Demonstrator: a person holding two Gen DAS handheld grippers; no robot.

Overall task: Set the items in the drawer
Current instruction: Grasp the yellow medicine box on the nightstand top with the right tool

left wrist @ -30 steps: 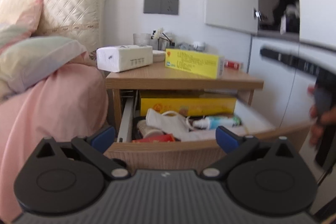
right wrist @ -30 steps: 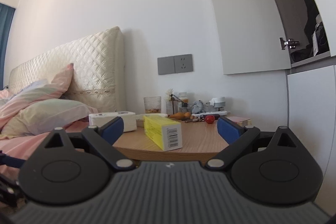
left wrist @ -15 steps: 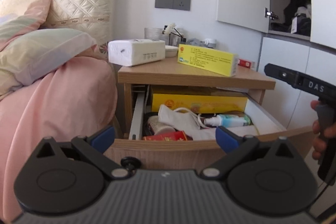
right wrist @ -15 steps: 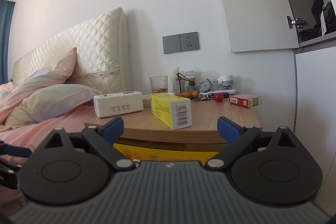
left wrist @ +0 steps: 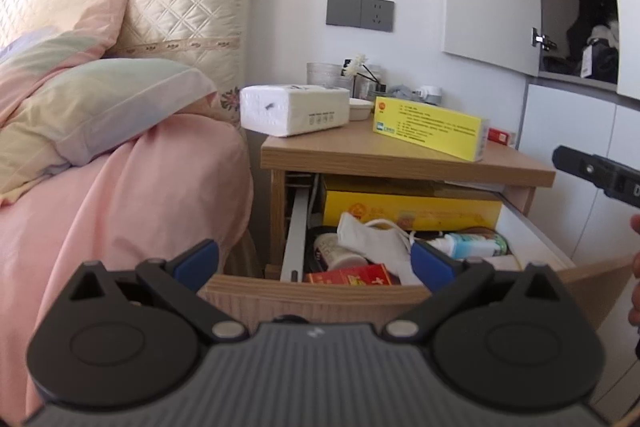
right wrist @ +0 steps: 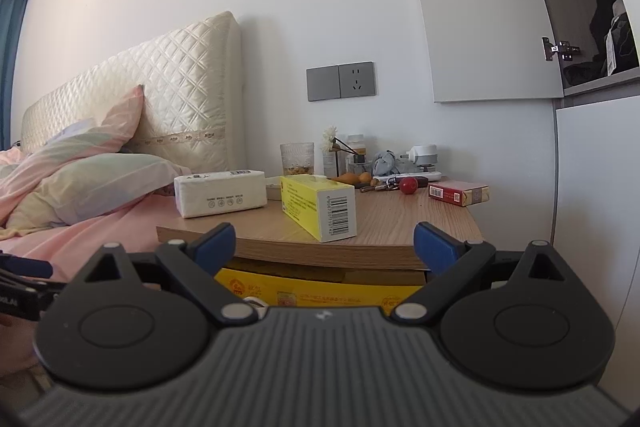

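A wooden nightstand has its drawer pulled open; inside lie a large yellow box, a white cloth pouch, a small bottle and a red packet. On top stand a long yellow box, a white tissue pack and a red cigarette pack. My left gripper is open and empty, just in front of the drawer front. My right gripper is open and empty, level with the nightstand top, facing the yellow box's end.
A bed with pink bedding and pillows sits left of the nightstand. Small clutter, a glass and a red ball line the back. A white cabinet stands at right, its upper door open.
Both grippers have risen and the views tilted up: the left wrist view now looks further down into the drawer, and the right wrist view now looks onto the nightstand top. Both stay open.
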